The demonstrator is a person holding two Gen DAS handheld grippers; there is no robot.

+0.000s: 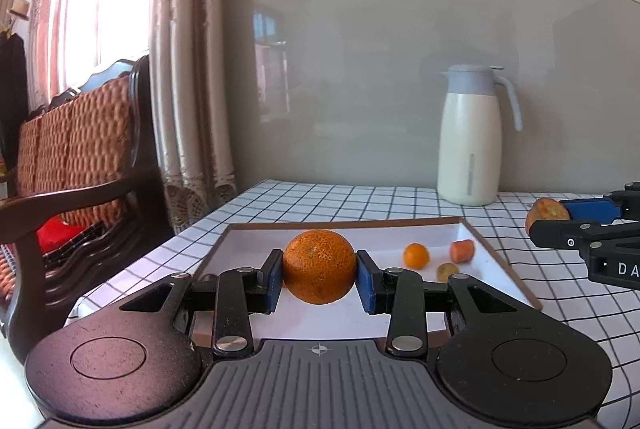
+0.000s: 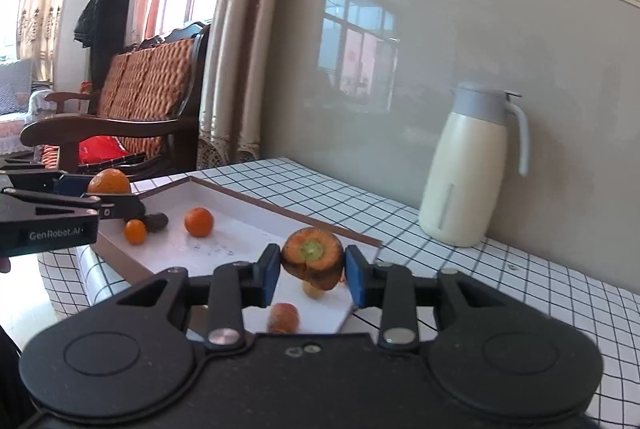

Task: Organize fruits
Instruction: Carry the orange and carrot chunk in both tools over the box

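The left gripper (image 1: 319, 279) is clamped on a large round orange with pitted, speckled skin (image 1: 319, 266); its two blue pads (image 1: 275, 279) press on the fruit's opposite sides, and the orange sits squarely between the fingertips. Beneath and beyond those fingers lies a shallow white rectangular tray with a brown rim (image 1: 344, 223), resting on a white tablecloth with a thin black grid (image 1: 328, 199). Past the left gripper's right-hand fingertip, on the tray floor, sit a small smooth orange citrus fruit (image 1: 416, 255), a short stub of carrot (image 1: 462, 251) and a small yellowish-brown piece (image 1: 447, 271) that is too blurred to identify.

The right gripper (image 2: 312, 273) is closed on a thick chunk of carrot with its cut face, orange with a greenish core, turned toward the camera (image 2: 313, 257). The blue pads touch its two sides. The chunk hangs over the tray's near corner; below the fingertips lie another carrot piece (image 2: 283, 317) and a small pale piece partly hidden behind the held chunk. Further out to the left of these fingers, on the tray, sit two small orange citrus fruits (image 2: 199, 221) and a dark oval object (image 2: 156, 221).

Beyond and to the right of both grippers, a cream thermos jug with a grey lid and handle (image 2: 466, 169) stands upright on the cloth against the grey wall.
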